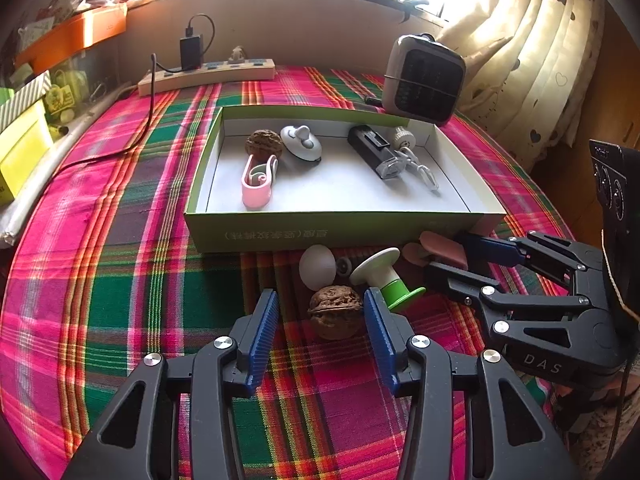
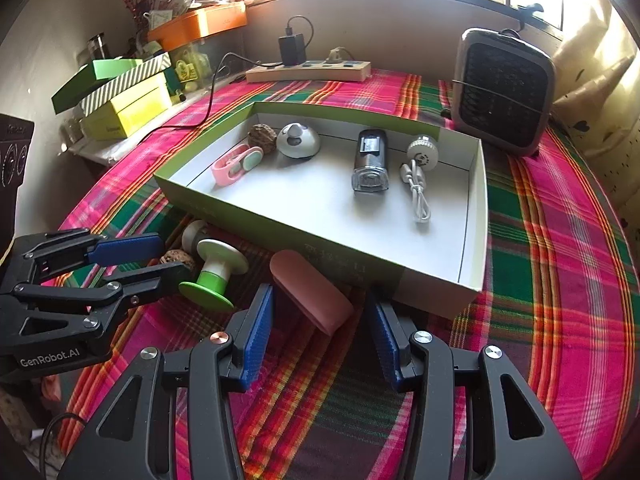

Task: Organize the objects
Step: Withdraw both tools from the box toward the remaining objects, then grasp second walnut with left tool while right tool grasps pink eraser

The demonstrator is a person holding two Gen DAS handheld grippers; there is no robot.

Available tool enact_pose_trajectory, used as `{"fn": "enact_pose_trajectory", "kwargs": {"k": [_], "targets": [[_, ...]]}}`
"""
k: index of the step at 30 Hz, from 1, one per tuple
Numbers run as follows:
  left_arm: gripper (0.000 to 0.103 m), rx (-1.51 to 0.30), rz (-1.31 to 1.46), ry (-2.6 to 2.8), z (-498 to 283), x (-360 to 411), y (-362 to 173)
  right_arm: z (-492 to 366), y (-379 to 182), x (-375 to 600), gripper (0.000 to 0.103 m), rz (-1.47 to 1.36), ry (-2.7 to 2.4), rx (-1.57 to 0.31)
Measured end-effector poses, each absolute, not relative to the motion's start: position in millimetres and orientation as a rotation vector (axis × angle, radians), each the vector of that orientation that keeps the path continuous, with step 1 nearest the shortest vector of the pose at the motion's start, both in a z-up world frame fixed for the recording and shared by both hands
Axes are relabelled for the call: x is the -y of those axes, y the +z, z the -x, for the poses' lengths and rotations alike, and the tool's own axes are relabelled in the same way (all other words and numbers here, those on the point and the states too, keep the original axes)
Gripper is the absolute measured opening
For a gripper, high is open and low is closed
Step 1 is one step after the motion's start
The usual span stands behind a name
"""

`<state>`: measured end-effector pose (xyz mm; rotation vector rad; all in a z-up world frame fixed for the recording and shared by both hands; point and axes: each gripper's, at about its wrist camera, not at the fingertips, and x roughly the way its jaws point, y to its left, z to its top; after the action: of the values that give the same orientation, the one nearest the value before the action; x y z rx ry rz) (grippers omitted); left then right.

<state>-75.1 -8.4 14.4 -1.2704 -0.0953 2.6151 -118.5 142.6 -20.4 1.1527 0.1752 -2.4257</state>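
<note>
On the plaid cloth in front of the green box (image 1: 340, 229) lies a brown walnut (image 1: 334, 312), between the fingers of my left gripper (image 1: 322, 303). Its jaws are open: the right pad is right beside the nut and the left pad stands clear. A pink oblong case (image 2: 312, 296) lies between the open fingers of my right gripper (image 2: 320, 304), with a gap on each side. A green-and-white spool (image 1: 380, 276), a white egg-shaped ball (image 1: 317, 266) and a small grey wheel (image 1: 343, 267) lie beside the walnut. The box holds another walnut (image 1: 263, 145), a pink clip (image 1: 258, 184), a round white-grey knob (image 1: 301, 143), a black lamp (image 1: 372, 152) and a white cable (image 1: 420, 168).
A grey fan heater (image 1: 424, 80) stands behind the box at the right, and a power strip (image 1: 208, 74) with a charger lies along the back wall. Yellow and green boxes (image 2: 128, 100) are stacked off the table's left edge. A curtain (image 1: 532, 52) hangs at the right.
</note>
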Motion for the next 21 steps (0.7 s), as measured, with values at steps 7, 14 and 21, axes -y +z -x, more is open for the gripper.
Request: {"fn": "enact_pose_trajectory", "kwargs": {"k": [7, 14, 21], "targets": [[0.044, 0.048, 1.307, 2.65, 76, 5, 8, 119, -22, -139, 0.048, -1.154, -2.406, -0.205], [0.044, 0.068, 1.328, 2.671, 71, 13, 8, 110, -19, -135, 0.038, -1.124, -2.409, -0.235], [0.044, 0.079, 1.329, 2.675, 68, 17, 8, 101, -19, -135, 0.024, -1.128, -2.401, -0.226]]}}
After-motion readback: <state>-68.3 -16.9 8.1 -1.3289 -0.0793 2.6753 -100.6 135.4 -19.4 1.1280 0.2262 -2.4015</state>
